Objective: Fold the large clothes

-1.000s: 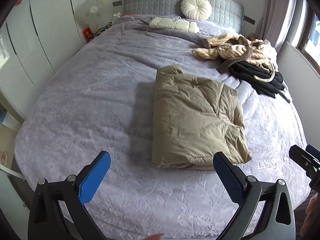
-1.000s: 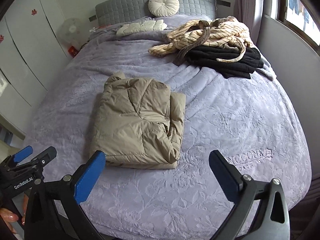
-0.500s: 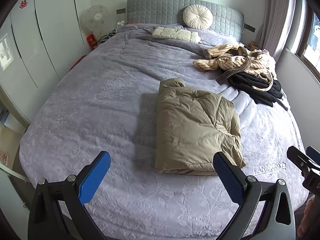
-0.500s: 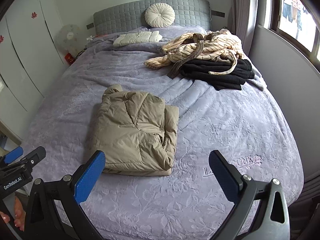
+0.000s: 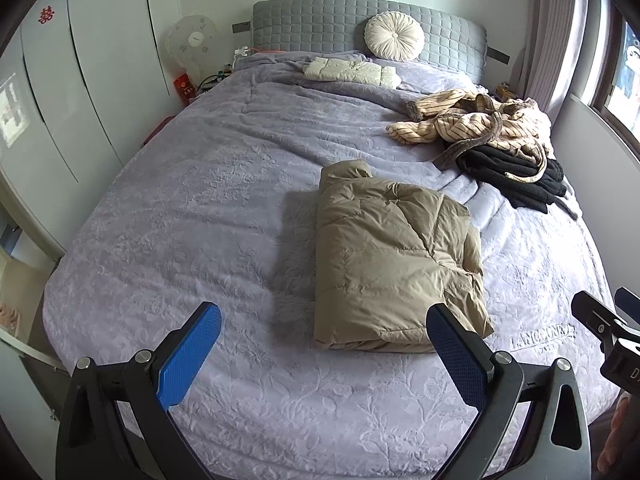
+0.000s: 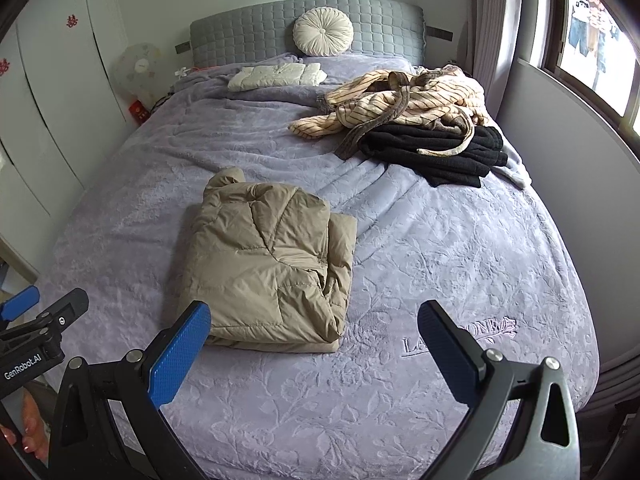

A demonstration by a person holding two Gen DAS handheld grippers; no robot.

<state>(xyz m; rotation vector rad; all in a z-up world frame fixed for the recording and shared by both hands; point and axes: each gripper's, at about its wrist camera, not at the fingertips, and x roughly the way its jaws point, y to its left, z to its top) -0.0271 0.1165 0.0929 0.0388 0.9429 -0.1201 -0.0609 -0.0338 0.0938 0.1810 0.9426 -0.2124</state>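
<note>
A tan puffer jacket [image 5: 388,256] lies folded into a rectangle on the purple bed cover [image 5: 192,216]; it also shows in the right wrist view [image 6: 268,268]. My left gripper [image 5: 324,344] is open and empty, held above the foot of the bed, short of the jacket. My right gripper [image 6: 316,340] is open and empty, also held back from the jacket's near edge. Each gripper shows at the edge of the other's view: the right one [image 5: 608,328] and the left one [image 6: 36,320].
A striped beige garment [image 6: 404,100] lies crumpled on a black garment [image 6: 436,148] at the bed's far right. A folded white piece [image 6: 276,75] and a round cushion [image 6: 323,32] sit by the grey headboard. Wardrobe doors [image 5: 80,80] stand left, a wall and window right.
Both grippers have drawn back and up from the bed, so the folded jacket looks smaller and farther. The jacket has not moved. Both grippers stay open.
</note>
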